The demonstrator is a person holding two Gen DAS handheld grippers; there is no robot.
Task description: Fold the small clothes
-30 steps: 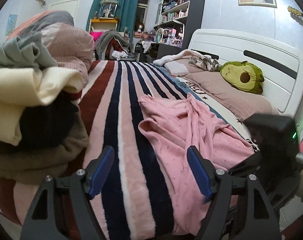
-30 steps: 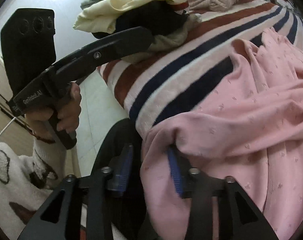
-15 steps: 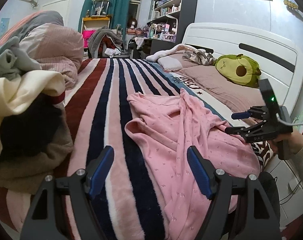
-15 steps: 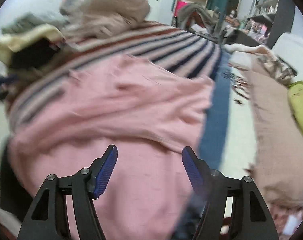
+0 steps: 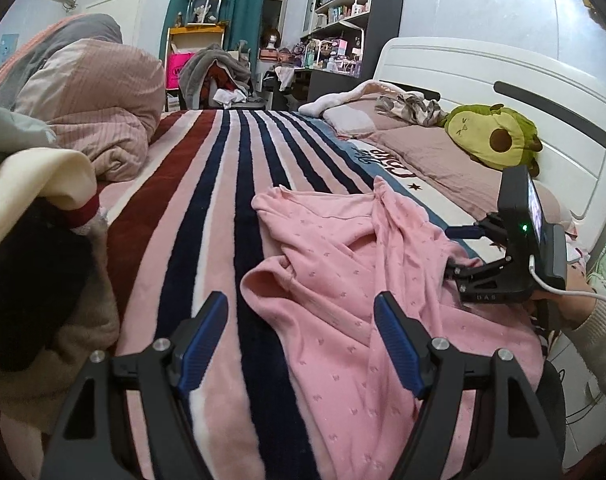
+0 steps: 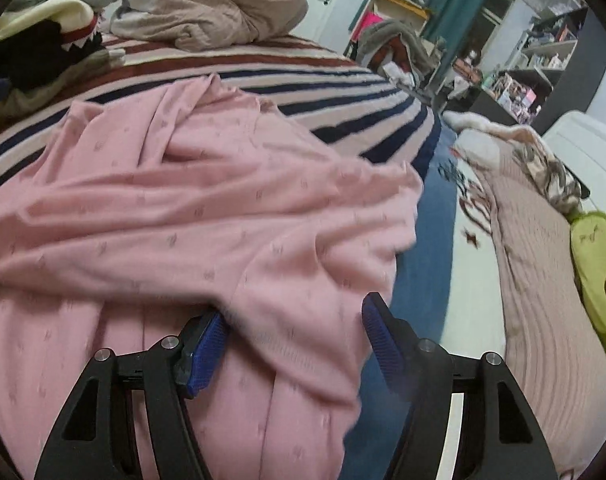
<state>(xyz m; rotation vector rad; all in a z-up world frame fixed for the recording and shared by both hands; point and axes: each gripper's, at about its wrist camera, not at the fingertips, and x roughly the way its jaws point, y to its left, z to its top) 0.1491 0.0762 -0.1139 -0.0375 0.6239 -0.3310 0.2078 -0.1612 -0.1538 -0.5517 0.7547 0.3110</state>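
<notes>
Left wrist view: the left gripper [image 5: 301, 338] is held wide open, gripping nothing, above the striped blanket [image 5: 207, 216]; the crumpled pink garment [image 5: 343, 280] is spread on the blanket, partly under its right finger. The right gripper [image 5: 463, 252] is seen at the garment's far edge. Right wrist view: the right gripper [image 6: 295, 344] is spread wide with a garment [image 6: 207, 216] fold between its fingers, not clamped.

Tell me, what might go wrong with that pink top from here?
The right gripper is open around a bunched ridge of the pink top; closing there could pinch several layers and fold it crooked. The top's near edge droops over the edge of the striped blanket, so a tug might slide it off. The left gripper is open, holding nothing down.
</notes>
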